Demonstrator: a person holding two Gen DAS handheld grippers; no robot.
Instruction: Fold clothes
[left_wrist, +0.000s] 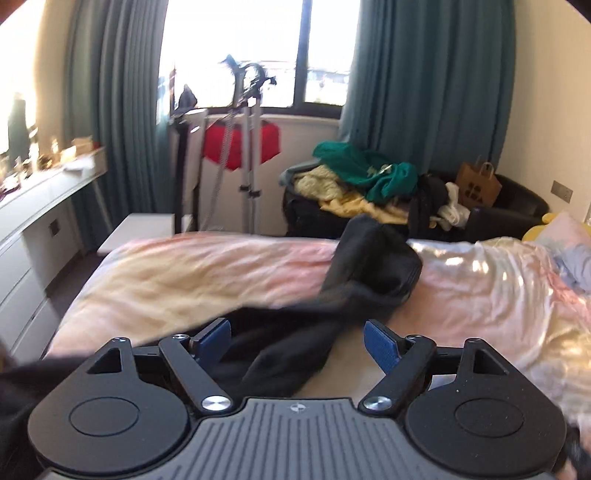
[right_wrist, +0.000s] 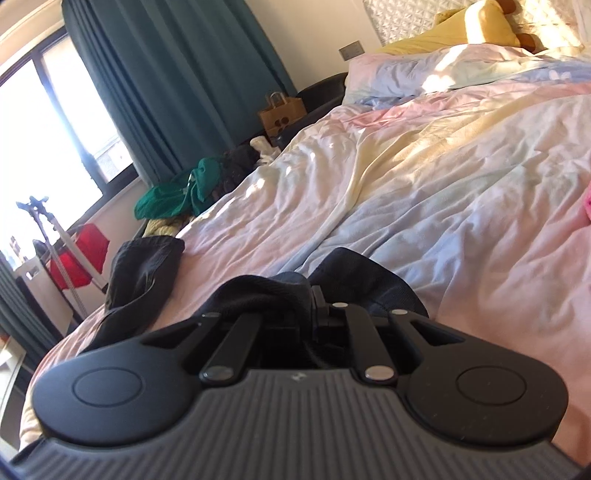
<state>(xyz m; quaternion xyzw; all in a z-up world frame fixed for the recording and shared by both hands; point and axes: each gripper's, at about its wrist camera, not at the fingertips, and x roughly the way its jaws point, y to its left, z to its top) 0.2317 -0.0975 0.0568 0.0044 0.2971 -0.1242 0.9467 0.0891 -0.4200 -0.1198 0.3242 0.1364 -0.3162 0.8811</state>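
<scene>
A black garment (left_wrist: 369, 269) lies crumpled on the bed's pastel duvet (left_wrist: 192, 277), one part standing up in a fold, the rest trailing toward me. My left gripper (left_wrist: 297, 338) is open just above the garment's near end, with blue pads (left_wrist: 382, 341) on either side of the cloth and not closed on it. In the right wrist view my right gripper (right_wrist: 312, 295) is shut on a bunched edge of the black garment (right_wrist: 258, 291); another part of the garment (right_wrist: 140, 266) lies at the left on the duvet (right_wrist: 424, 192).
Beyond the bed stands a dark armchair piled with green and yellow clothes (left_wrist: 354, 177) and a brown paper bag (left_wrist: 478, 186). A white dresser (left_wrist: 33, 221) runs along the left. A red item and metal stand (left_wrist: 243, 144) are by the window. Pillows (right_wrist: 424, 66) lie at the bed's head.
</scene>
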